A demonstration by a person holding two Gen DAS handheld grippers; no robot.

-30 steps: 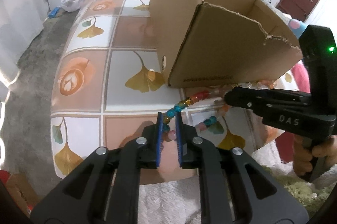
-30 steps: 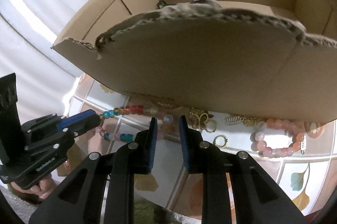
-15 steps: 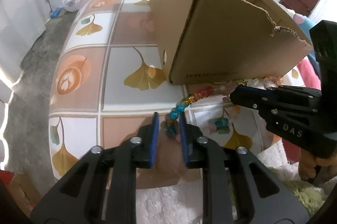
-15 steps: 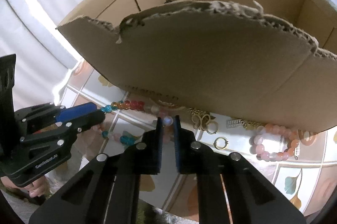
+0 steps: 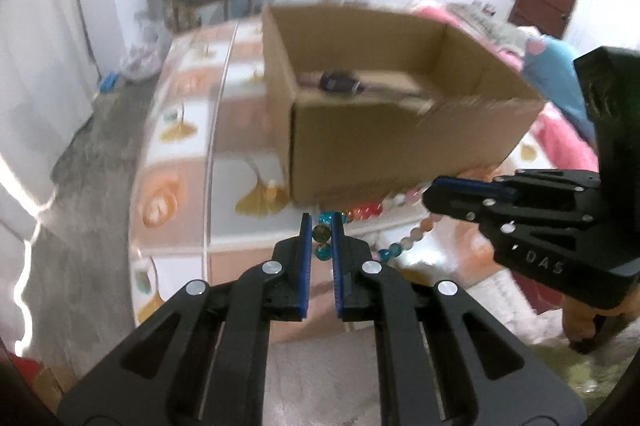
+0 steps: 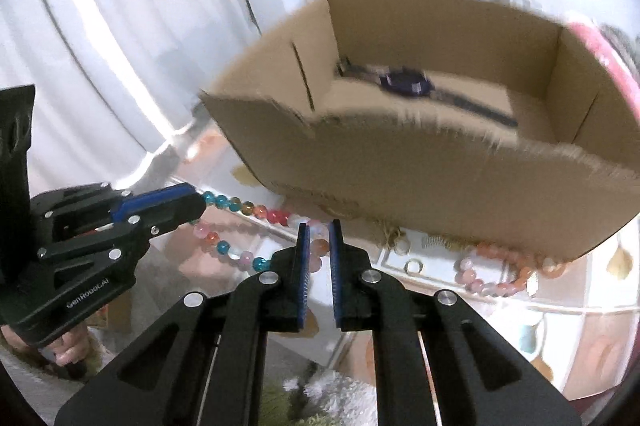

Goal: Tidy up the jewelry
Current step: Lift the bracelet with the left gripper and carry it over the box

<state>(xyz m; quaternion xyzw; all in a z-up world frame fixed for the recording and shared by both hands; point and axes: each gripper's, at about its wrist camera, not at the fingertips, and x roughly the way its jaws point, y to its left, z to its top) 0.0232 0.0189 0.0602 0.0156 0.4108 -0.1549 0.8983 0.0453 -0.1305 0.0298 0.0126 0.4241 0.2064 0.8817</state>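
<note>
Bright daylight floods my views from the white curtain [image 6: 120,37], the cardboard box [image 5: 400,145] smears with motion blur, fisheye edges bend.

Multicoloured bead necklace [image 5: 362,214], strung between claws

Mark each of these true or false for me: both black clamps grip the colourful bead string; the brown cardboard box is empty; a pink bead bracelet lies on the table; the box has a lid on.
1. Both the left gripper and the right gripper pinch the multicoloured bead necklace. True.
2. The brown cardboard box is empty. False: a dark wristwatch lies inside.
3. A pink bead bracelet lies on the tiled table. True.
4. The box has a lid on. False: its top is open.
</note>
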